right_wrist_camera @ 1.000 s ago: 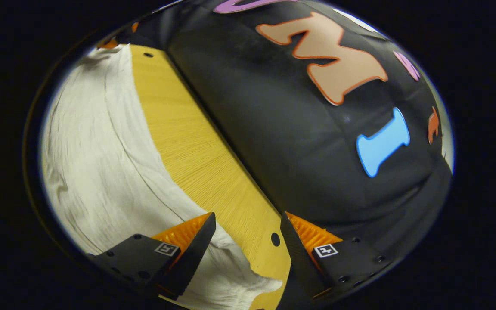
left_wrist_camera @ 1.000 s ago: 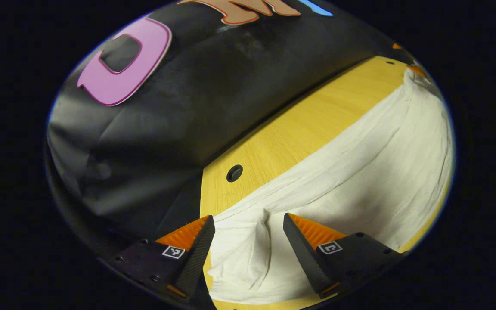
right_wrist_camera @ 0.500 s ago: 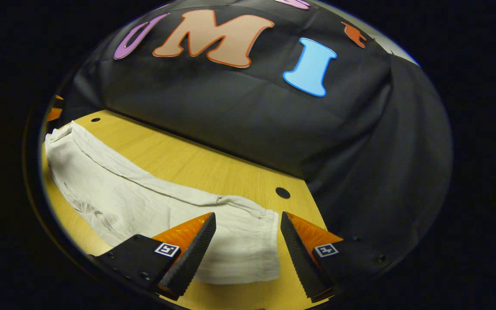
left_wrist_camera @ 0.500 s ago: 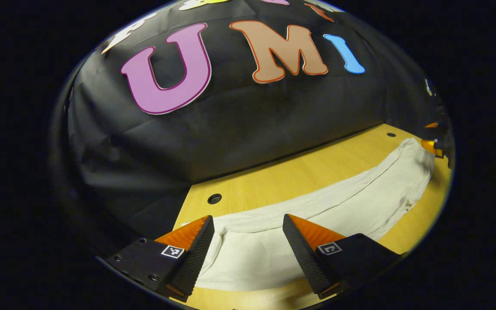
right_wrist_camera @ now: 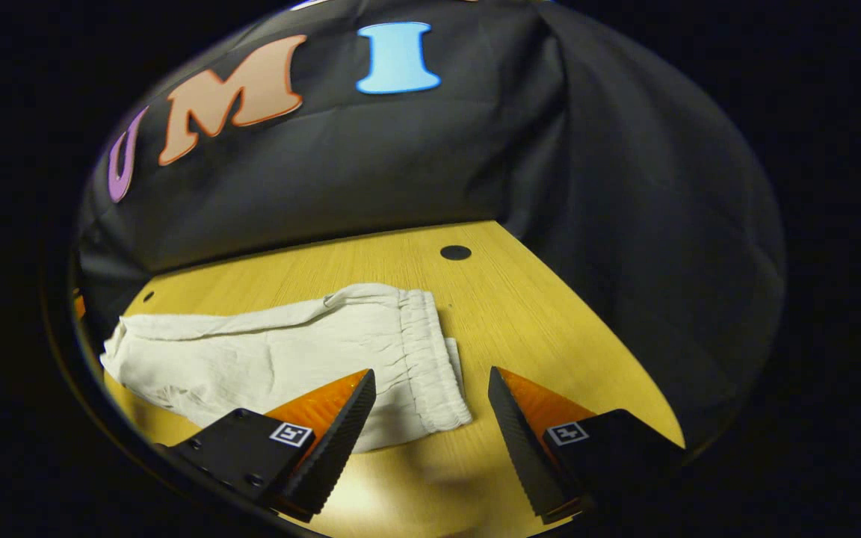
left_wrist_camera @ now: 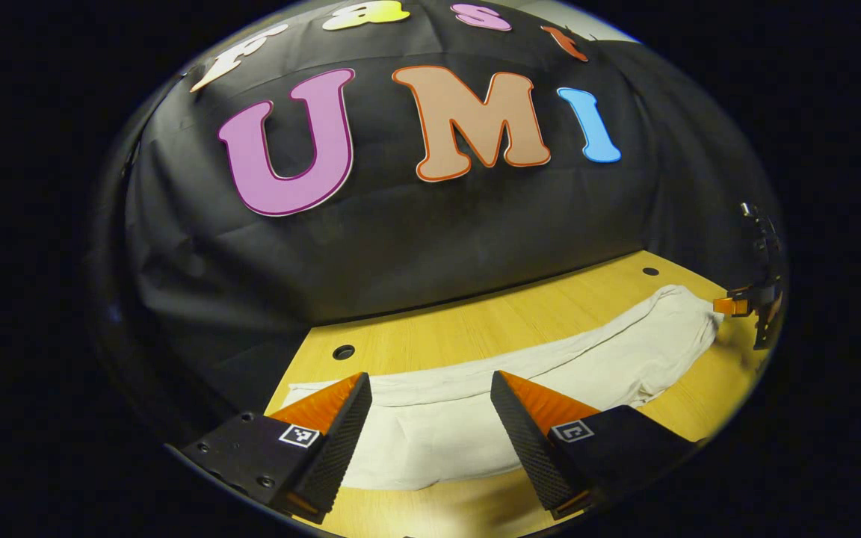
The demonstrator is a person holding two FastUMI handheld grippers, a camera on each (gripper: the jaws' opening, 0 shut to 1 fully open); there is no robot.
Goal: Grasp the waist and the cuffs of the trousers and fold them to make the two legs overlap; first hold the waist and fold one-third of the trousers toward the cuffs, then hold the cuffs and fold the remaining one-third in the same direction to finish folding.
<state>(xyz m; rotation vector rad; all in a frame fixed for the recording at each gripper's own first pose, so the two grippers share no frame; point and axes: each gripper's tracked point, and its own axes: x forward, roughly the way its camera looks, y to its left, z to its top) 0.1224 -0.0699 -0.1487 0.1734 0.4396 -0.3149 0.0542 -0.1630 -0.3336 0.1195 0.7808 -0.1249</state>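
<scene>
Both my hands have lifted back, fingers spread and holding nothing, and the trousers (right_wrist_camera: 281, 351) lie sideways, waist (right_wrist_camera: 430, 359) at my right fingers' (right_wrist_camera: 430, 441) twelve o'clock.

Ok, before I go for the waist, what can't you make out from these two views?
- Trousers, right gripper view: the cuff end runs off the left edge; the left finger covers the near hem.
- Trousers, left gripper view: both fingers cover parts of the near end, so whether the legs line up is unclear.
- Right tongs, left gripper view: too small and cut by the edge.
</scene>
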